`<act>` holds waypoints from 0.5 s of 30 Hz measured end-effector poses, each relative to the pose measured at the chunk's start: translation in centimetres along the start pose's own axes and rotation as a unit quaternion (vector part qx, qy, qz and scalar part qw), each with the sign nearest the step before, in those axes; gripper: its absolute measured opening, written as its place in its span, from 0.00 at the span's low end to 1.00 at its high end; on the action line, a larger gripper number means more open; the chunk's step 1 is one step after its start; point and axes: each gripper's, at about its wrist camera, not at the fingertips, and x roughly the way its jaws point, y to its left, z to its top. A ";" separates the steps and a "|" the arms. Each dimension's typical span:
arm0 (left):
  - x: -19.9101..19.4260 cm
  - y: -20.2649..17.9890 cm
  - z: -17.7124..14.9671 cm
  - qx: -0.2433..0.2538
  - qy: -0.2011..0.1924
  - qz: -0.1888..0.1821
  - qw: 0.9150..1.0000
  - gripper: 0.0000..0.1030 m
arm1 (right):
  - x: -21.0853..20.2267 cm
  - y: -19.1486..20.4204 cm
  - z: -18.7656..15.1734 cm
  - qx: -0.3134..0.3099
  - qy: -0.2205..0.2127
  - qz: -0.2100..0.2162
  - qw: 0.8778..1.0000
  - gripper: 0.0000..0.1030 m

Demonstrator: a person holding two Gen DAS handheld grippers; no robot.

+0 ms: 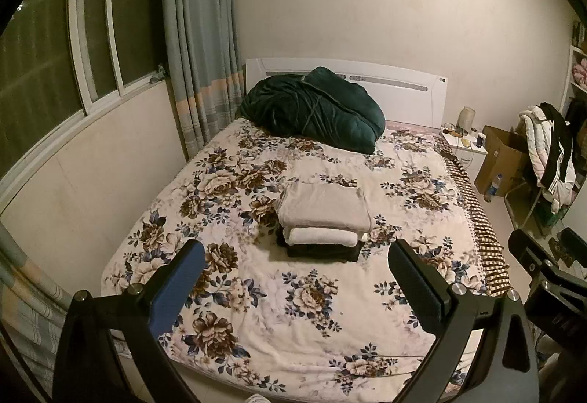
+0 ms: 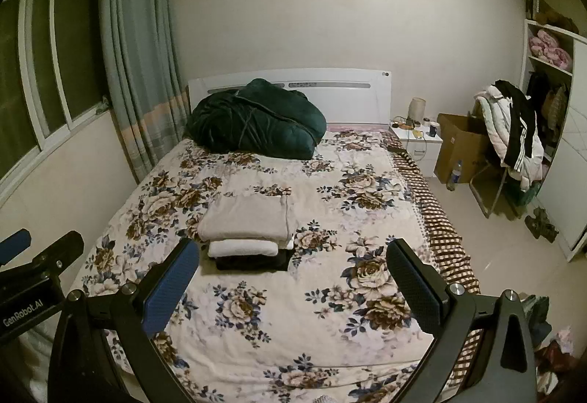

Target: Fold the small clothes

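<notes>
On the middle of the floral bedspread we see a stack of folded clothes: a pale grey piece on top, a white roll under it, a dark piece at the bottom. Our left gripper hangs above the near part of the bed, fingers spread wide and holding nothing. Our right gripper does likewise, just beside it. A dark green quilt lies bundled against the white headboard.

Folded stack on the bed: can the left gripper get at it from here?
Probably yes. The left gripper is open and empty, and the folded stack lies straight ahead on the floral bedspread with nothing between. It hangs well short, so it must move forward.
</notes>
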 end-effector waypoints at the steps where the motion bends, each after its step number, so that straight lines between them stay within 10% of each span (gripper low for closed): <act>1: 0.0 0.0 0.0 0.000 0.000 0.000 1.000 0.99 | 0.0 0.0 0.1 -0.001 0.000 0.001 1.000 1.00; 15: -0.2 -0.1 -0.2 -0.002 0.000 0.002 1.000 0.99 | 0.1 0.3 -0.1 0.001 0.000 0.000 1.000 1.00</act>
